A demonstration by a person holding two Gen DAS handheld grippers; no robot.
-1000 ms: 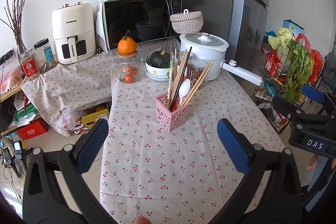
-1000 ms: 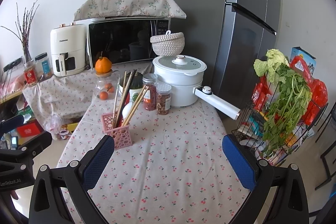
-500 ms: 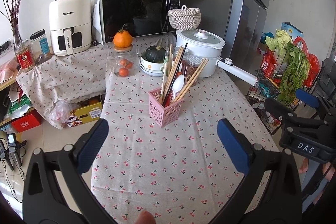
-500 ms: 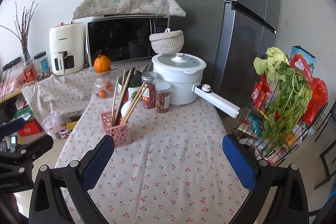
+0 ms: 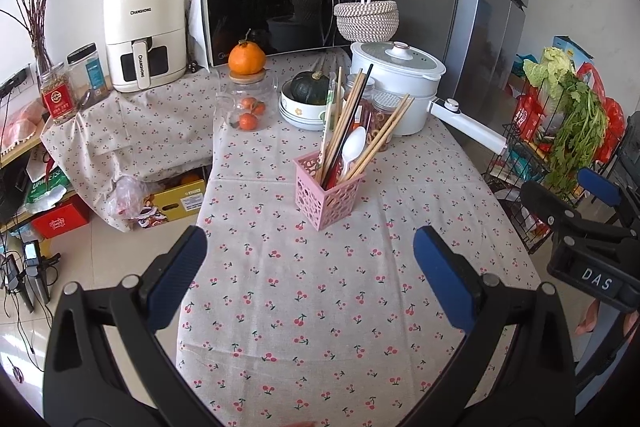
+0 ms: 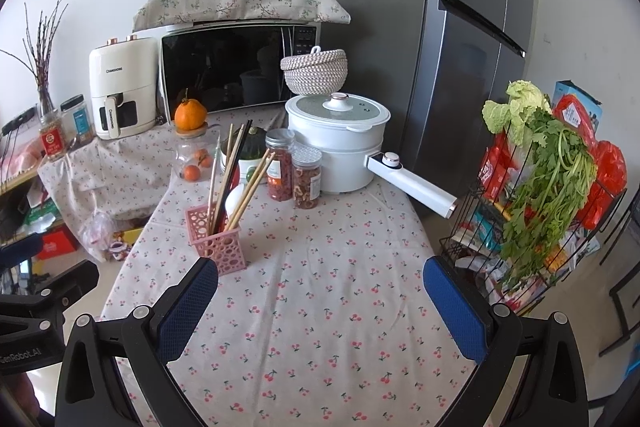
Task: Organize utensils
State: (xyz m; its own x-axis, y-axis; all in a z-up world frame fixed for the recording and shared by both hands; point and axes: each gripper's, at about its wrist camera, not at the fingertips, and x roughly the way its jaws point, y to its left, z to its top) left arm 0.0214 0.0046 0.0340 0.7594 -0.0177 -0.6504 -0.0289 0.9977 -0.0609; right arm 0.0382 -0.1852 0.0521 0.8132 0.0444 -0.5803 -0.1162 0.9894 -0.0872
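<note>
While I hold my left tongs [image 5: 306,253] over the near part of the table [image 5: 320,307], their blue fingers are spread wide with nothing between them. Ahead of them in this view stands the pink holder [image 5: 329,187], upright on the cherry-print cloth, well short of the white pot [image 5: 396,83] and the jars behind it. In it lean the chopsticks [image 5: 348,119], some pale wood and one pair dark, fanned out rather than bunched, with a white spoon [image 5: 352,147] among them. My right tongs [image 5: 592,211] show at the right edge of this view.

From my right tongs [image 6: 320,281], likewise spread and carrying nothing, the pink holder [image 6: 218,237] sits to the left, just past my left fingertip, and the chopsticks [image 6: 236,171] splay toward the jars. No loose utensil lies on the cloth that I can see.

Everything already stands in the holder, which suits either a finished tidy or a mixed lot waiting to be sorted; I can't tell which. If I do handle a chopstick, I judge it best to pinch it high on the shaft, lift along its lean, and steady the light holder with the other tongs so it doesn't tip.
</note>
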